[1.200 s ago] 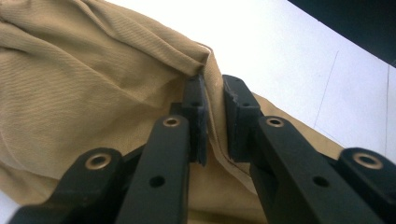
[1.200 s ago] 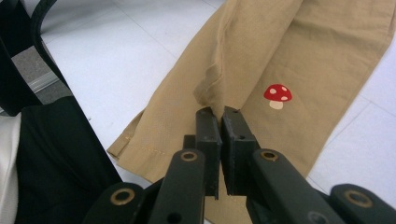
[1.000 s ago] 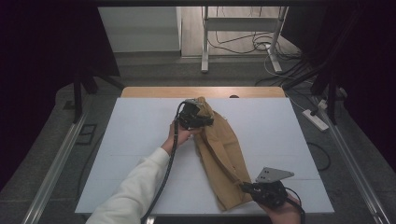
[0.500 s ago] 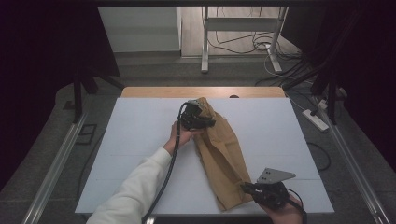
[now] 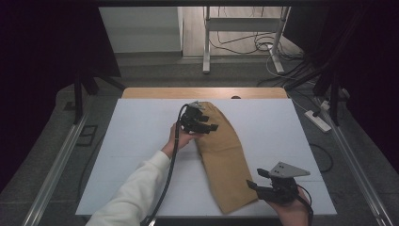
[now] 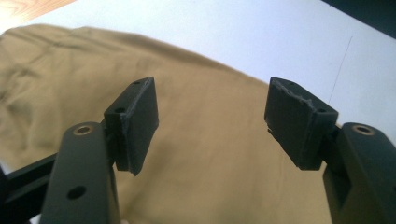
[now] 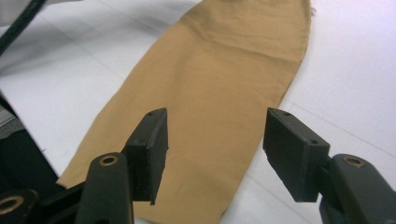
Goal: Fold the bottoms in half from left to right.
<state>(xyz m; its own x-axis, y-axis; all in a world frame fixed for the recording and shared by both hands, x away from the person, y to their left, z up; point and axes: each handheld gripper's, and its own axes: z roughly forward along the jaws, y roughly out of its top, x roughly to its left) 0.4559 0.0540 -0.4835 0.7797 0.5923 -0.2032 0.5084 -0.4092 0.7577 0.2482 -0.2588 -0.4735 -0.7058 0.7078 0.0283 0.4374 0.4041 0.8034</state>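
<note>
A long mustard-tan folded cloth (image 5: 226, 155) lies flat on the white table, running from the far middle toward the near right. My left gripper (image 5: 211, 126) hovers over its far end, held by a hand in a white sleeve. Its jaws have just been opening and stand open above the cloth (image 6: 210, 154), with nothing pinched in the left gripper (image 6: 210, 100). My right gripper (image 5: 254, 178) sits at the cloth's near right corner. Its jaws have also just been opening, and the right gripper (image 7: 215, 135) stands open over the cloth (image 7: 224, 70), touching nothing.
The white table top (image 5: 131, 141) has a wooden strip (image 5: 202, 92) along its far edge. A black cable (image 5: 169, 169) trails from the left gripper along the sleeve. A power strip (image 5: 319, 120) lies on the floor at right, and metal stand legs (image 5: 207, 42) rise behind.
Both grippers' jaws have spread apart and no longer clamp the cloth's ends. The hands stayed roughly in place and the cloth lies still.
</note>
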